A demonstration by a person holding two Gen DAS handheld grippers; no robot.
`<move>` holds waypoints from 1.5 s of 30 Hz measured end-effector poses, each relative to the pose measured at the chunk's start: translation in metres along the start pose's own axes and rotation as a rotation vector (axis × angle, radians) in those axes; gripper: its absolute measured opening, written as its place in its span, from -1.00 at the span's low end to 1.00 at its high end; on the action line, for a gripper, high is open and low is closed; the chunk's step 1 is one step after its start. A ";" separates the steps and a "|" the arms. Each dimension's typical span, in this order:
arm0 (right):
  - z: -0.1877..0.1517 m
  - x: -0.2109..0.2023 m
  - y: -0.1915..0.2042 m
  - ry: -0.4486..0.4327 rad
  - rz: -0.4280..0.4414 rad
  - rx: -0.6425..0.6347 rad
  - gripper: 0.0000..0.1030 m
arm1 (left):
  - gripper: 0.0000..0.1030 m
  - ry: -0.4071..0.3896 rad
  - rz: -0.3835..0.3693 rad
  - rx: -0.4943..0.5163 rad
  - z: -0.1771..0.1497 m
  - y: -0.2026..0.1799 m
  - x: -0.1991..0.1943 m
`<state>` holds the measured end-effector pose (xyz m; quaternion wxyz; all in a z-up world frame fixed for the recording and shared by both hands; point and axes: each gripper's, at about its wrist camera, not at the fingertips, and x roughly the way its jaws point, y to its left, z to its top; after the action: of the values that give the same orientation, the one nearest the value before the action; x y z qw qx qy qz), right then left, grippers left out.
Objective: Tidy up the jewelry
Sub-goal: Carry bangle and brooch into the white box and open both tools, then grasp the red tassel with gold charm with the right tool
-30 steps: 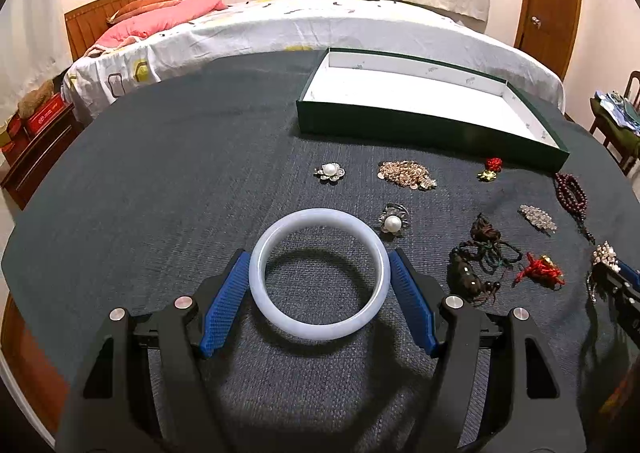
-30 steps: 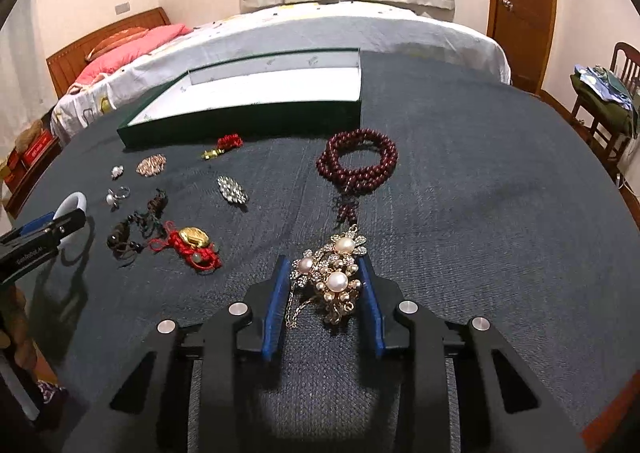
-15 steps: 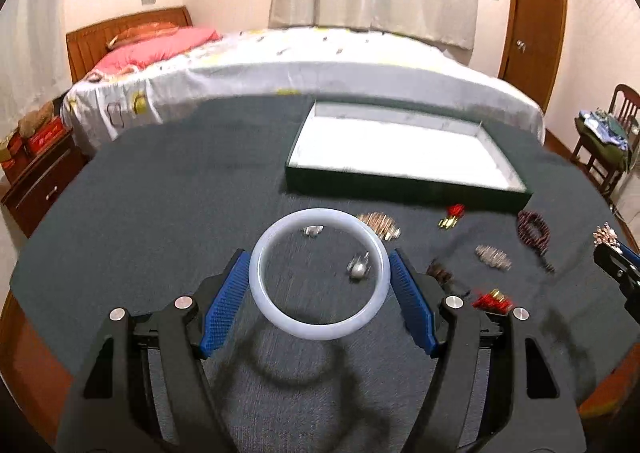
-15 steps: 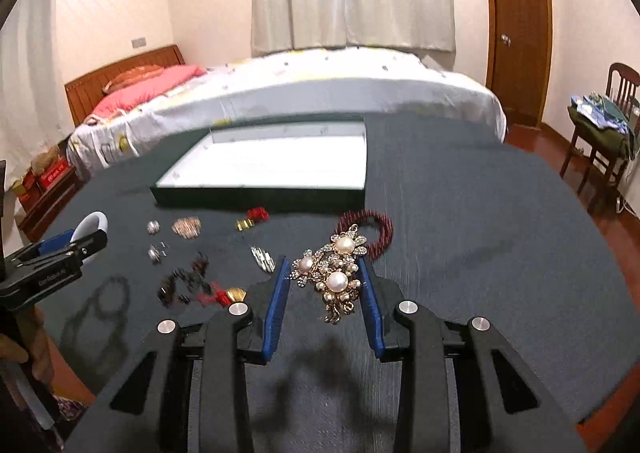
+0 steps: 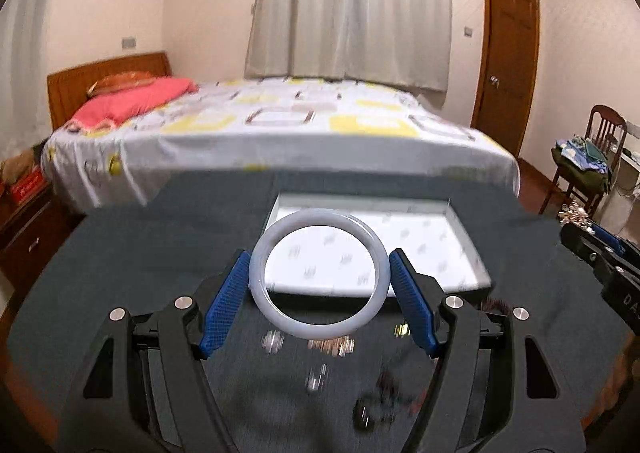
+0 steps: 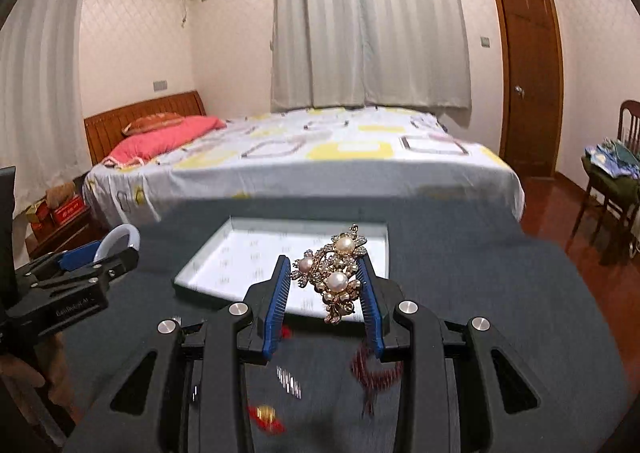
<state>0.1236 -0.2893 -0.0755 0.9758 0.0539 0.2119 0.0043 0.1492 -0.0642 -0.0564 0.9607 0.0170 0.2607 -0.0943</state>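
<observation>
— Jaws first: what are they doing?
— Both are clenched on jewelry. The left gripper (image 5: 319,285) grasps a pale bangle (image 5: 319,273) by its sides; the right gripper (image 6: 325,285) pinches a gold brooch (image 6: 334,273) set with pearls.
— Where are they?
— Both pieces are held in the air, above the dark counter (image 5: 120,253), just near of the white-lined tray (image 5: 440,249).
— And the rest?
— Blurred small pieces (image 5: 328,347) lie on the counter nearer than the tray. A bed (image 6: 320,157) stands beyond.
</observation>
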 end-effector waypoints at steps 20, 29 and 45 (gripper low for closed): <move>-0.045 0.169 -0.027 0.285 0.020 0.065 -0.33 | 0.35 0.230 -0.048 0.063 -0.014 -0.047 0.188; -0.064 0.191 -0.025 0.374 0.013 0.056 -0.33 | 0.35 0.320 -0.058 0.079 -0.032 -0.049 0.211; -0.064 0.187 -0.028 0.368 0.015 0.061 0.19 | 0.59 0.358 -0.085 0.101 -0.037 -0.053 0.217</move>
<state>0.2666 -0.3050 -0.2139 0.9185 0.0834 0.3863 0.0147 0.3043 -0.1511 -0.1965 0.8921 0.0705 0.4227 -0.1431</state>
